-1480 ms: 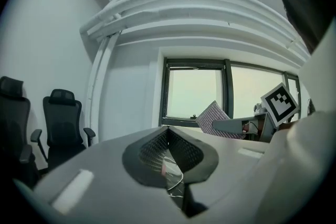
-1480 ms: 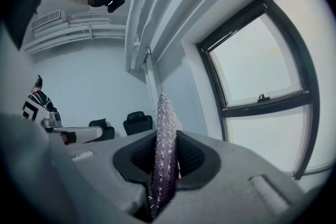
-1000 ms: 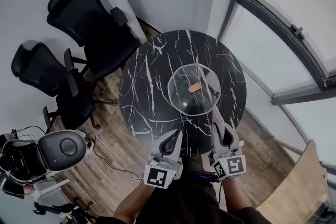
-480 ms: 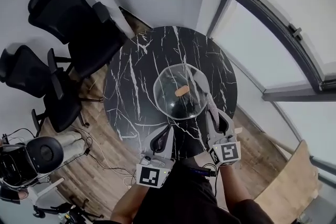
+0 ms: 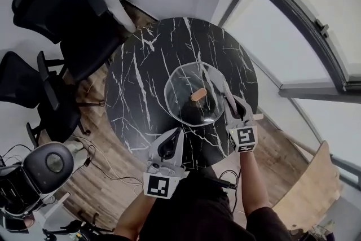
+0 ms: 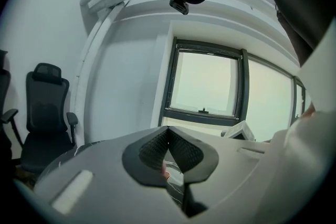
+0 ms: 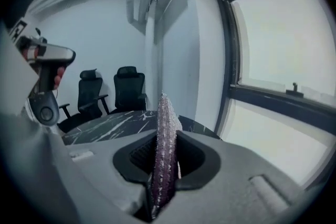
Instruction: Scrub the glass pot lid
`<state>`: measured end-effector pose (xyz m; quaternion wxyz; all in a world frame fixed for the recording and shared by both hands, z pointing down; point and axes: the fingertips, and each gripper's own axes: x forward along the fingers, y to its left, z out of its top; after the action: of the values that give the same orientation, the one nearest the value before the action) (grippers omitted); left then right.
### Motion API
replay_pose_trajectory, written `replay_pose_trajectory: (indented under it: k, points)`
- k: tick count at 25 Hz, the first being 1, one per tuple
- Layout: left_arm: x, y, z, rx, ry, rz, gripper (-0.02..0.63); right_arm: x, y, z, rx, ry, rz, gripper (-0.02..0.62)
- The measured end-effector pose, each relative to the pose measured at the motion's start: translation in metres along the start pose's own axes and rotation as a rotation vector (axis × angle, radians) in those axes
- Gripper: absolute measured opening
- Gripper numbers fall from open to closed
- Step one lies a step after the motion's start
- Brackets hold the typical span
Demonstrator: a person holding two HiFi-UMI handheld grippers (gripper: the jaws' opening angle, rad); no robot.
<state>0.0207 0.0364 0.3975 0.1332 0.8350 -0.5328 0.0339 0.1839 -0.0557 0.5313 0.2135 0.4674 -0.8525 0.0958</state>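
Over the right edge of the glass pot lid (image 5: 194, 93) on the tabletop (image 5: 141, 87), hovers with right gripper (image 5: 228, 99) fingers clamped on a purple scrubber (image 7: 164, 134), left gripper (image 5: 176, 135) fingers shut and empty nearer; probably approaching, next calls for pressing scrubber onto glass.

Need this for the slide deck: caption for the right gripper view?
Right gripper shut on a purple scrubber standing upright, with a marble table and two office chairs beyond.

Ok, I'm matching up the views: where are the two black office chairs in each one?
Head view: office chairs far left, beside the table.
Left gripper view: one of them at the left edge.
Right gripper view: both left of centre, behind the table.
Shared landmark: the dark window frame.
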Motion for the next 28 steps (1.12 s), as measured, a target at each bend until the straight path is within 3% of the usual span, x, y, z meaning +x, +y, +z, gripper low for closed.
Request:
replay_pose_trajectory:
  k: [3,7,13,18,22,28]
  points:
    - [-0.001,0.008,-0.01,-0.022,0.043,-0.052,0.003,0.027,0.001,-0.017,-0.079,0.064,0.012,0.072]
    - [0.011,0.021,-0.002,0.049,0.016,-0.114,0.003,0.053,-0.003,-0.04,-0.078,0.134,0.031,0.072]
    - [0.021,0.026,-0.003,0.002,0.005,-0.118,0.003,0.075,-0.012,-0.062,-0.118,0.175,0.059,0.072]
    - [0.026,0.02,-0.019,0.013,0.025,-0.125,0.003,0.095,-0.015,-0.087,-0.251,0.236,0.123,0.072]
    - [0.028,0.017,-0.029,0.004,0.054,-0.116,0.003,0.099,-0.007,-0.103,-0.239,0.301,0.172,0.072]
    - [0.033,0.016,-0.032,0.015,0.073,-0.097,0.003,0.097,0.0,-0.109,-0.247,0.288,0.187,0.074]
